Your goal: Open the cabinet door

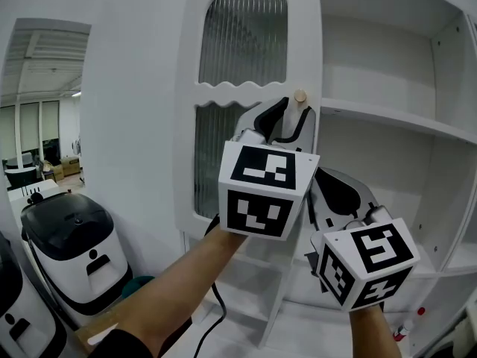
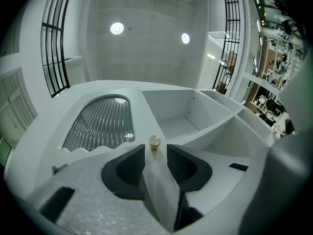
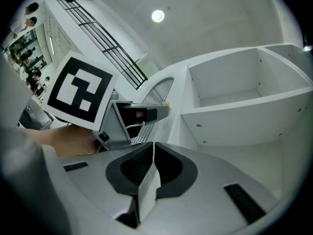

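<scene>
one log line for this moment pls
left gripper: open, knob at its tips | right gripper: shut, empty | cabinet door: swung open, shelves exposed

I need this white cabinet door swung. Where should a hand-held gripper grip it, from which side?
Probably the small round pale knob at the free edge of the white fluted-glass door. It juts from the face, so come from the front, a jaw either side, as the open left hand-held gripper is aimed.

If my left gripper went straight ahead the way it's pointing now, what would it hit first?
The round knob on the cabinet door: it sits dead ahead, in line with the gap between the open fingers of the left gripper. It looks close, though depth is unclear.
</scene>
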`<state>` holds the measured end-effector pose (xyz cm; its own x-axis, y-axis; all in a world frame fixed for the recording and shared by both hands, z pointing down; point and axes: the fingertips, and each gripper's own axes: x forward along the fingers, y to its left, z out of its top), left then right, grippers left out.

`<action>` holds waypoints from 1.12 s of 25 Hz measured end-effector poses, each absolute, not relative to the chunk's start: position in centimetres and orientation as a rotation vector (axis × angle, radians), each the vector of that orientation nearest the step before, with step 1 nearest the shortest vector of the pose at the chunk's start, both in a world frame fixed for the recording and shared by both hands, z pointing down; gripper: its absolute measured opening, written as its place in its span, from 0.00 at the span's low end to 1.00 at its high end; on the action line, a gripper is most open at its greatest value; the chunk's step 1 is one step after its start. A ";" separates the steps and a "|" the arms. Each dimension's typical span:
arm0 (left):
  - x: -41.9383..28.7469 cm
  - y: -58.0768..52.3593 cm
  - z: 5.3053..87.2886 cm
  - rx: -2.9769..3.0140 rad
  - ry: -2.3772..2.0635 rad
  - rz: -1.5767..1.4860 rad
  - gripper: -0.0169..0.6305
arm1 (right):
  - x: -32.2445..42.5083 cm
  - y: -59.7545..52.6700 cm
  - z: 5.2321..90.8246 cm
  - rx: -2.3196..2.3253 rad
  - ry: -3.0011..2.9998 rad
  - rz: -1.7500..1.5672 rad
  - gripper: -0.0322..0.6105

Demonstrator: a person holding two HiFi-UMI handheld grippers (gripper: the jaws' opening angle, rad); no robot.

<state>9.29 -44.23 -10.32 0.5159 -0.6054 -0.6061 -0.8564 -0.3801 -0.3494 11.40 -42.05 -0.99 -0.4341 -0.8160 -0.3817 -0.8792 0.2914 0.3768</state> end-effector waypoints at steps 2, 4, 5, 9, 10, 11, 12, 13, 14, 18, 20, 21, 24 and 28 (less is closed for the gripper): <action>9.6 -44.4 -10.7 -2.119 1.174 0.513 0.23 | 11.6 -42.0 -0.9 -1.620 2.421 0.835 0.09; 9.8 -44.6 -11.2 -2.122 1.166 0.525 0.23 | 11.9 -42.1 -0.9 -1.634 2.417 0.837 0.09; 9.9 -44.6 -11.3 -2.121 1.165 0.532 0.23 | 12.0 -42.1 -0.8 -1.642 2.415 0.834 0.09; 9.8 -45.0 -11.8 -2.113 1.191 0.552 0.23 | 12.7 -42.4 -0.1 -1.661 2.412 0.792 0.09; 9.7 -45.0 -11.9 -2.109 1.199 0.554 0.23 | 12.8 -42.4 0.1 -1.663 2.415 0.782 0.09; 9.7 -45.1 -11.9 -2.103 1.204 0.553 0.23 | 12.9 -42.5 0.3 -1.665 2.419 0.772 0.09; 9.8 -45.0 -11.9 -2.096 1.207 0.550 0.21 | 12.9 -42.6 0.5 -1.669 2.421 0.762 0.09; 9.8 -45.0 -11.9 -2.088 1.209 0.546 0.18 | 13.0 -42.6 0.8 -1.673 2.424 0.751 0.09; 9.9 -44.9 -11.9 -2.080 1.212 0.543 0.16 | 13.1 -42.7 1.0 -1.675 2.427 0.738 0.09; 10.0 -44.9 -11.8 -2.077 1.214 0.544 0.15 | 13.4 -42.9 2.2 -1.665 2.459 0.679 0.09; 9.9 -44.9 -11.7 -2.081 1.216 0.542 0.15 | 13.6 -43.0 2.9 -1.656 2.480 0.640 0.09; 9.8 -44.9 -11.7 -2.083 1.218 0.544 0.15 | 13.6 -43.1 3.2 -1.650 2.491 0.622 0.09; 9.6 -44.7 -11.7 -2.078 1.222 0.555 0.15 | 13.6 -43.1 4.0 -1.624 2.522 0.588 0.09; 9.3 -44.2 -11.8 -2.070 1.226 0.571 0.14 | 13.1 -43.1 5.1 -1.595 2.577 0.550 0.09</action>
